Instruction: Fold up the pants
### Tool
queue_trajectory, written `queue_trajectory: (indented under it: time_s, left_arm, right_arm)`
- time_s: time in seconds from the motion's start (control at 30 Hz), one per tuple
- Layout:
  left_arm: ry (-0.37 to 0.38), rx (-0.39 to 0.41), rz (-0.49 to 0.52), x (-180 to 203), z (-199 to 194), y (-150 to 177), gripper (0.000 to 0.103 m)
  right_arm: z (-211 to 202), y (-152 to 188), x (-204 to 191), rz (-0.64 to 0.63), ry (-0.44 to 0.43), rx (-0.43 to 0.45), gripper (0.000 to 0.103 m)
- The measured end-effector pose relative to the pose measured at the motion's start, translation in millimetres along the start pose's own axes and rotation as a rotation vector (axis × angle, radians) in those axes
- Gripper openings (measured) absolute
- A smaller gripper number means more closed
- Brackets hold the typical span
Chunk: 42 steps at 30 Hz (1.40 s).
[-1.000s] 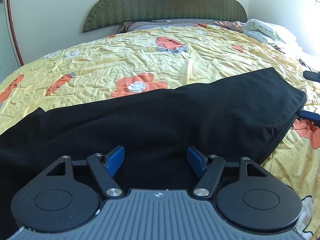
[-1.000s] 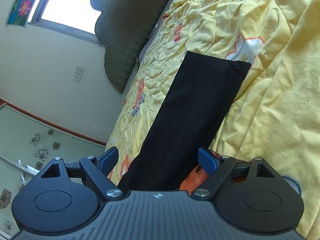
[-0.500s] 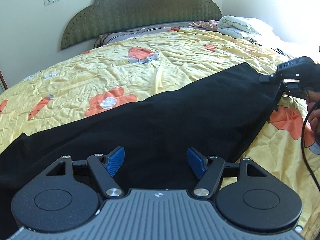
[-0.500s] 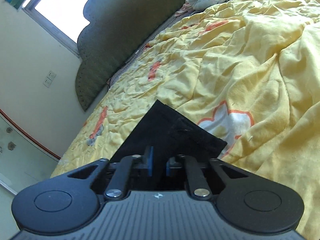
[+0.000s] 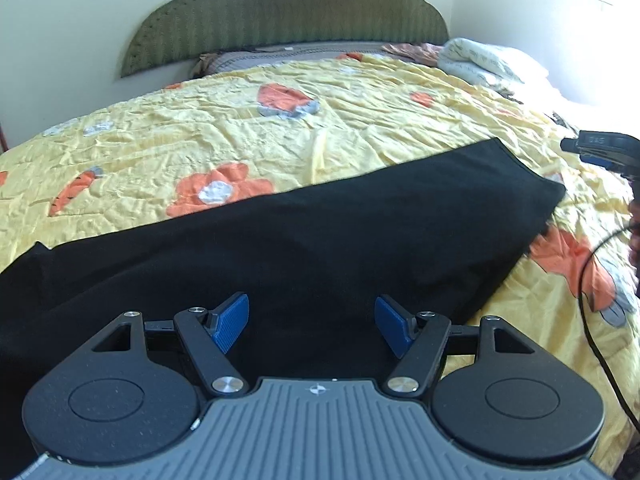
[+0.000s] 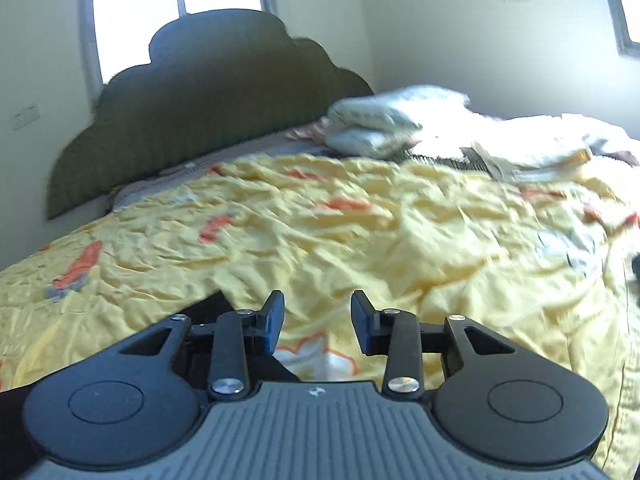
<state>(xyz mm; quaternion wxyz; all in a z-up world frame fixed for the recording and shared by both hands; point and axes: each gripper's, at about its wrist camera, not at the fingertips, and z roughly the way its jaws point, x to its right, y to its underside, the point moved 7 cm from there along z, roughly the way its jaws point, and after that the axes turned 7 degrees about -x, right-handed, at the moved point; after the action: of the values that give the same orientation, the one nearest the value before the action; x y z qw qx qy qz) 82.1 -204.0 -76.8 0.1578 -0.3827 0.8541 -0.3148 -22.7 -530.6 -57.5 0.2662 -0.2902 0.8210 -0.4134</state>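
Now black pants [image 5: 304, 240] lay flat on the bed [image 5: 240, 128]; left gripper [image 5: 312, 322] hovered open above them, right gripper [image 6: 318, 320] was opening, empty; next came regripping an end, likely

Black pants [image 5: 304, 248] — folded lengthwise, flat across the bed.

We lose the black pants [image 5: 320, 248] off the left edge of the left wrist view; their near part sits hidden behind the gripper body. Right gripper [image 5: 600, 150] is cut by the right edge there. Right wrist view is motion-blurred: yellow bedspread [image 6: 360, 240] print smeared, white bedding [image 6: 380, 124] washed out.
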Motion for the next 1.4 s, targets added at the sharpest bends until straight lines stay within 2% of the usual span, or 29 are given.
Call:
queue_trajectory:
  time_s: [0.03, 0.07, 0.1, 0.13, 0.17, 0.2, 0.27, 0.3, 0.33, 0.4, 0.47, 0.53, 0.6, 0.67, 0.73, 0.83, 0.93, 1.07, 1.13, 1.2, 1.23, 1.3, 1.4]
  left_arm:
    - [-0.012, -0.002, -0.009, -2.3, 2.2, -0.8, 0.073]
    - [-0.018, -0.021, -0.019, -3.8, 6.4, -0.7, 0.073]
    - [-0.013, -0.044, -0.027, -4.4, 10.6, 0.3, 0.073]
    - [-0.001, -0.063, -0.03, -3.8, 13.9, 3.0, 0.073]
    - [-0.004, -0.054, -0.018, -2.4, 12.6, 4.5, 0.073]
    - [-0.011, -0.049, 0.01, 0.5, 9.5, 5.9, 0.073]
    - [-0.013, -0.032, 0.033, 3.0, 1.5, 7.0, 0.073]
    - [-0.018, -0.019, 0.025, 0.8, -2.0, 6.4, 0.073]
    - [-0.032, -0.004, 0.011, -3.2, -5.0, 5.5, 0.073]
    - [-0.071, 0.01, -0.026, -13.8, -5.0, 2.7, 0.074]
    - [-0.081, -0.024, -0.056, -22.7, 3.6, 2.3, 0.074]
    - [-0.06, -0.056, -0.054, -23.4, 12.4, 7.2, 0.076]
    - [-0.082, -0.033, -0.025, -20.5, 6.9, 8.4, 0.076]
    - [-0.095, 0.008, -0.01, -21.8, -6.8, 7.7, 0.075]
    - [-0.15, 0.065, -0.022, -35.7, -25.2, 6.6, 0.075]
    - [-0.259, 0.105, -0.099, -78.9, -50.7, 11.6, 0.076]
    - [-0.378, 0.098, -0.255, -139.7, -74.8, 29.6, 0.076]
    - [-0.609, 0.099, -0.454, -232.3, -112.7, 66.3, 0.076]
    - [-0.699, 0.051, -0.521, -271.2, -124.3, 85.1, 0.076]
    - [-0.707, -0.05, -0.571, -296.9, -122.1, 105.6, 0.075]
    - [-0.671, -0.102, -0.581, -304.1, -118.3, 118.0, 0.077]
    - [-0.661, -0.063, -0.55, -299.0, -125.6, 123.6, 0.078]
    - [-0.703, -0.053, -0.453, -276.1, -130.6, 114.2, 0.073]
  right_arm:
    - [-5.2, 1.9, -22.1, -0.064, -0.109, -0.017, 0.037]
    - [-7.8, 8.8, -49.0, -0.147, -0.223, -0.068, 0.048]
    - [-8.8, 19.6, -75.7, -0.232, -0.322, -0.132, 0.054]
    - [-9.6, 31.0, -96.7, -0.298, -0.398, -0.188, 0.059]
    - [-10.3, 46.0, -119.2, -0.373, -0.461, -0.246, 0.059]
    - [-10.0, 59.3, -134.4, -0.439, -0.478, -0.289, 0.059]
    - [-5.8, 85.3, -150.8, -0.581, -0.465, -0.39, 0.063]
    - [-9.0, 88.7, -152.8, -0.621, -0.442, -0.354, 0.065]
    - [-11.0, 88.9, -152.8, -0.628, -0.415, -0.356, 0.07]
    - [-15.7, 81.9, -153.7, -0.584, -0.395, -0.352, 0.07]
    - [-25.9, 76.4, -158.9, -0.552, -0.422, -0.312, 0.073]
    - [-28.8, 80.6, -168.1, -0.562, -0.47, -0.318, 0.08]
    - [-21.7, 94.0, -174.4, -0.615, -0.465, -0.366, 0.08]
    - [-18.1, 99.5, -172.0, -0.618, -0.436, -0.343, 0.088]
    - [-20.6, 97.4, -170.0, -0.582, -0.418, -0.346, 0.09]
    - [-34.2, 98.4, -179.1, -0.564, -0.471, -0.315, 0.09]
    - [-45.0, 103.9, -198.0, -0.572, -0.562, -0.316, 0.09]
    - [-54.9, 114.1, -226.4, -0.606, -0.644, -0.332, 0.09]
    - [-61.1, 118.7, -239.9, -0.634, -0.687, -0.331, 0.09]
    - [-63.7, 126.1, -251.0, -0.671, -0.706, -0.34, 0.09]
    - [-61.8, 131.3, -252.7, -0.694, -0.696, -0.36, 0.09]
    - [-59.0, 140.6, -249.7, -0.735, -0.681, -0.388, 0.09]
    - [-64.7, 132.6, -235.1, -0.685, -0.68, -0.39, 0.09]
